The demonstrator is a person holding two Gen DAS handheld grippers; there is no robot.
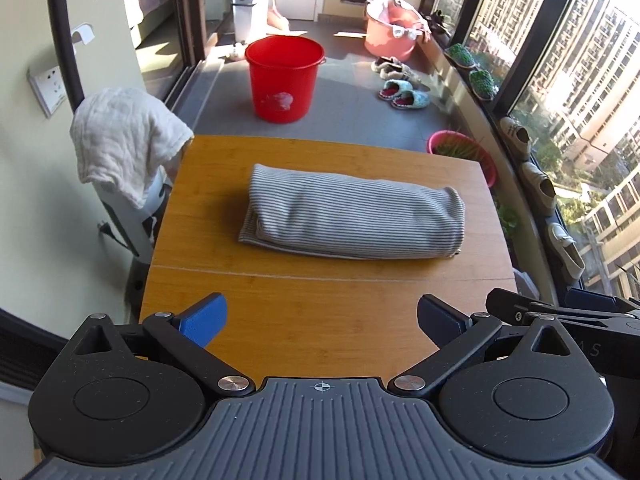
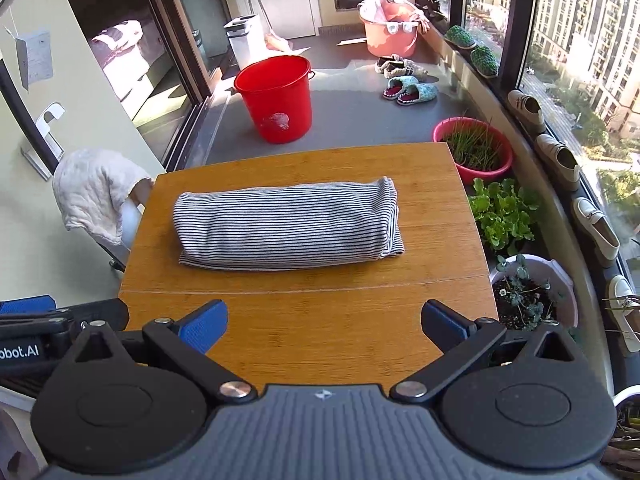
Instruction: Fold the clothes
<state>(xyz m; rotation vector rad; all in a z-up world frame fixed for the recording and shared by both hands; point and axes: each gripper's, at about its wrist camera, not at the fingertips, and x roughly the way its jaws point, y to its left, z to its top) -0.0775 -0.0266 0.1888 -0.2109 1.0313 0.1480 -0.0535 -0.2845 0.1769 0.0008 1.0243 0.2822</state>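
1. Garment (image 1: 352,216): grey-and-white striped, folded into a long compact bundle. It lies flat across the middle of the desk (image 1: 280,320), beyond the seam that runs across the top, long side facing both cameras. In the right wrist view the garment (image 2: 288,226) shows layered edges at its right end.
2. Left gripper (image 1: 322,318): fingers (image 1: 204,320) wide apart, holding nothing. It hangs above the near part of the desk, well apart from the garment.
3. Right gripper (image 2: 324,320): fingers (image 2: 206,324) wide apart, holding nothing. It sits over the near edge of the desk (image 2: 320,340), clear of the garment. Part of it shows at the right edge of the left wrist view, just beside the left gripper.
4. Surroundings: a white cloth (image 1: 124,140) drapes over an object at the desk's far left corner. A red bucket (image 1: 284,78) stands on the floor beyond the desk. A pink basin (image 2: 474,148) of green shoots sits off the far right corner, with leafy plants (image 2: 502,212) just beside the desk's right edge. Shoes (image 2: 558,160) line the window ledge.
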